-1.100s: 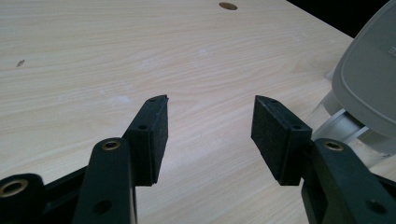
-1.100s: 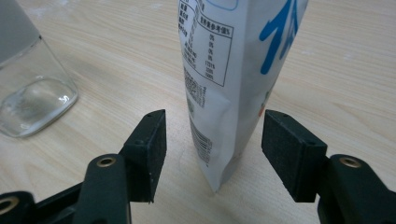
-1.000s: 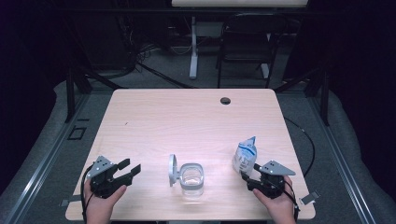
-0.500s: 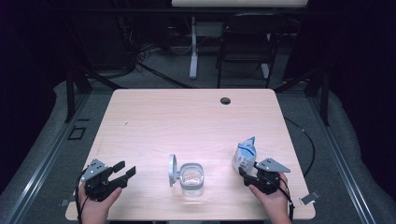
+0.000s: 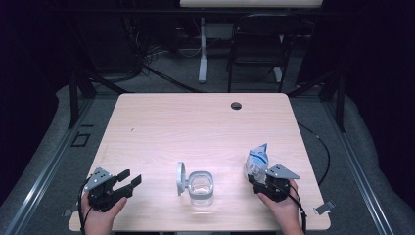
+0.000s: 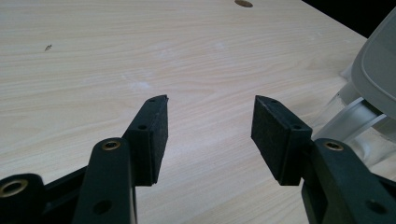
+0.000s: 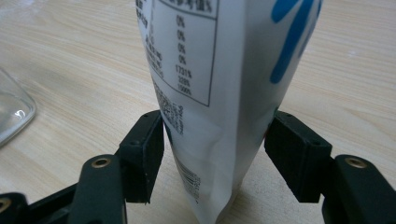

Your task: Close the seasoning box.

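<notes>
- The pouch (image 7: 219, 93), white with blue markings, stands upright on the worktop (image 5: 195, 127) near its right front edge, a placing that leaves its lower body free for a grasp from the side.
- The right tool (image 7: 212, 154) straddles the base of the pouch; in the right gripper view the pads sit either side of it, the left one about touching and the right one with a small gap, so I judge the jaws parted and not yet clamped.
- The left tool (image 6: 210, 128) rests low at the left front, jaws wide and holding nothing, aimed toward the jar, likely ready to steady it.
- The clear jar (image 5: 200, 187) stands at front centre between the two tools, its grey hinged lid (image 5: 180, 178) swung up at its left; the open mouth suggests it waits to receive the pouch's contents.
- Print on the pouch: a boxed table with percentage figures such as "0%" and, lower, what look like "339%" and "1500%"; the finer text and the barcode digits are too small to read, and no brand name can be made out.
</notes>
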{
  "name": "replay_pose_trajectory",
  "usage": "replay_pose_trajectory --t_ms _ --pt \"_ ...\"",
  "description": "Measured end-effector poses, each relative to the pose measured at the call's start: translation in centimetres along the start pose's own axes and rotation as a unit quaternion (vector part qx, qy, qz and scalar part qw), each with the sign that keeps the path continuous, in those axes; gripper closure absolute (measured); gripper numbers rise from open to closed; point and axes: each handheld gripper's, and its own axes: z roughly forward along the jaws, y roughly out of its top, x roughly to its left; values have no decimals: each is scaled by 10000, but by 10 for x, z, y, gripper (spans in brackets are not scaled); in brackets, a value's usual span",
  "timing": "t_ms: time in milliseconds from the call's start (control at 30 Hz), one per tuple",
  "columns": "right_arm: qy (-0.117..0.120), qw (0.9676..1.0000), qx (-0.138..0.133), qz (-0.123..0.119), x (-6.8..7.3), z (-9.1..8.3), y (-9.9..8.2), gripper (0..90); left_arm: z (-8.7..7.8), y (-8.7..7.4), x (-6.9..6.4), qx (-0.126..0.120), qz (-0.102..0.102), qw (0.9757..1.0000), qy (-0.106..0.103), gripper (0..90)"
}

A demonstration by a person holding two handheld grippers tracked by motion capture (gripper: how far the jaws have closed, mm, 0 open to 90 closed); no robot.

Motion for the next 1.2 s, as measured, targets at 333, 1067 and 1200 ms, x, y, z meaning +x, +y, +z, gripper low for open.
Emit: replay_pose_trajectory --t_ms 333,1067,1200 --pt "-16 10000 16 8 0 7 0 371 0 -1 1 18 -4 10000 26 467" --pt "-172 9998 -73 -91 4 15 -1 375 0 -2 2 39 -6 10000 55 468" --pt "-178 9998 -73 -107 4 15 -1 375 1 -2 2 45 -11 10000 54 468"
